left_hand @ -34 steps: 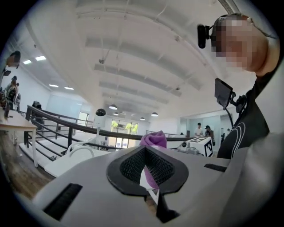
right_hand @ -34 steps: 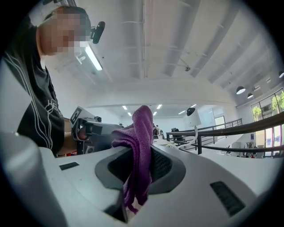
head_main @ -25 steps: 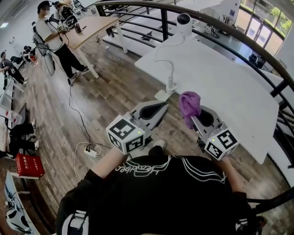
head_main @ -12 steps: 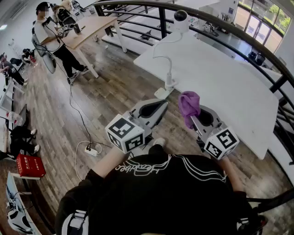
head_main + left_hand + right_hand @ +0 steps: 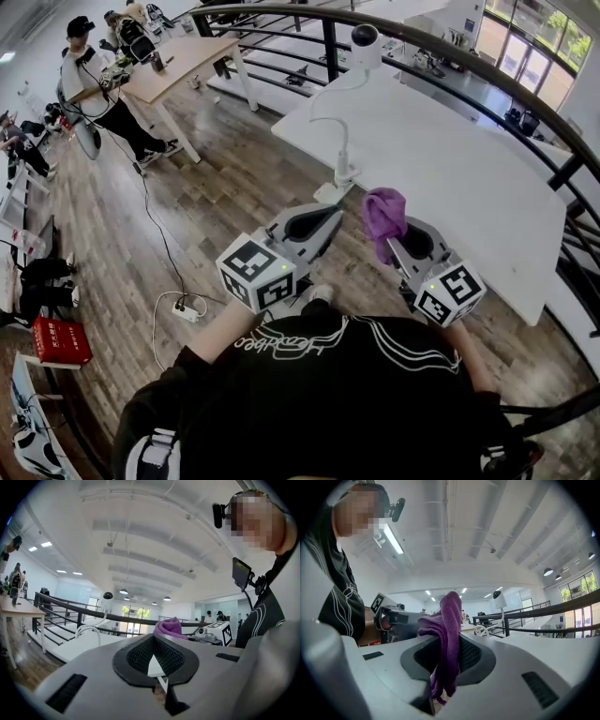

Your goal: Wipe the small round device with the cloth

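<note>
my right gripper [image 5: 392,249] pinches the bunched purple cloth [image 5: 384,212] upright, ready for the small round white gooseneck camera [image 5: 364,40]; left gripper [image 5: 334,215] pressed together, empty.

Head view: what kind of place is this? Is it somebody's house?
Probably not: it looks like a big open office or lab. There's a long white table, a black railing behind it, and a person standing at a wooden desk further off.

Table [image 5: 469,187] in front, small round device [image 5: 364,39] above its far left corner, left gripper [image 5: 328,218] and right gripper [image 5: 394,246] side by side before its near edge, cloth [image 5: 385,212] between the right jaws, railing [image 5: 281,11] behind the table.
</note>
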`<state>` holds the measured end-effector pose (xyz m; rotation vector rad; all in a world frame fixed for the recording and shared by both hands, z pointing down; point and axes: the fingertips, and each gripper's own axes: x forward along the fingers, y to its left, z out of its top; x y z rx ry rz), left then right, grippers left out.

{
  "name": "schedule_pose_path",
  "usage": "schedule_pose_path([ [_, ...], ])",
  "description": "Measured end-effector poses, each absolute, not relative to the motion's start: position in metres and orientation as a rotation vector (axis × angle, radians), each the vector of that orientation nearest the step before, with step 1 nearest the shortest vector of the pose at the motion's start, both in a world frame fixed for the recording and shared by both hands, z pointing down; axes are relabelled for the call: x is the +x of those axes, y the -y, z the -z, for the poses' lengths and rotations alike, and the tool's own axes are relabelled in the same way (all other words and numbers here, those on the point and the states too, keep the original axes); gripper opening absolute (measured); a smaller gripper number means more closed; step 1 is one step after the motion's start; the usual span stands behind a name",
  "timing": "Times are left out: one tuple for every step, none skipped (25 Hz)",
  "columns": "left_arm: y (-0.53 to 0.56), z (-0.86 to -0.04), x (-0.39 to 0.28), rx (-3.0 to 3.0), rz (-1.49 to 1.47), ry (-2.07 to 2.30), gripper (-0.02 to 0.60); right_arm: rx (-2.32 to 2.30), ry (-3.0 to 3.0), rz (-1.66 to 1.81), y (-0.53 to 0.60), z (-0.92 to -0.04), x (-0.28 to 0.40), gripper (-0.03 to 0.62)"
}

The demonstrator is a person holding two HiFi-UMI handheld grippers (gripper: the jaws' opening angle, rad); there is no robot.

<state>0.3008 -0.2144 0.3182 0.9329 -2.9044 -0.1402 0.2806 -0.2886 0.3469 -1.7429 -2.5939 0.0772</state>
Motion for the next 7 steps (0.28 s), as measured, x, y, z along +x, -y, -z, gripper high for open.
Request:
schedule_pose_path([
  [0.2144, -0.3176, 0.3014, 0.936, 0.149, 2.905, 0.009, -1.744, 2.598, -0.079, 0.2885, -0.3464, 0.2815, 0.066],
  [0.2142, -0.3174, 0.3022, 0.938, 0.156, 2.905, 0.008, -1.746, 2.599, -0.079, 0.2883, -0.3464, 0.2826, 0.066],
  [0.2142, -0.3175, 0.3032, 0.939, 0.162, 2.906, 0.009, -1.747, 2.599, -0.079, 0.2883, -0.3469, 0.2839, 0.066],
  [0.2144, -0.3178, 0.3043, 0.939, 0.166, 2.907, 0.008, -1.748, 2.599, -0.078, 0.2886, -0.3475, 0.2852, 0.066],
  [0.2149, -0.3182, 0.3054, 0.941, 0.170, 2.907, 0.009, -1.747, 2.600, -0.079, 0.2892, -0.3479, 0.2863, 0.066],
  [0.2156, -0.3185, 0.3064, 0.942, 0.174, 2.907, 0.009, -1.747, 2.601, -0.079, 0.2900, -0.3482, 0.2873, 0.066],
  [0.2163, -0.3187, 0.3073, 0.944, 0.177, 2.907, 0.008, -1.746, 2.603, -0.081, 0.2909, -0.3484, 0.2882, 0.066],
])
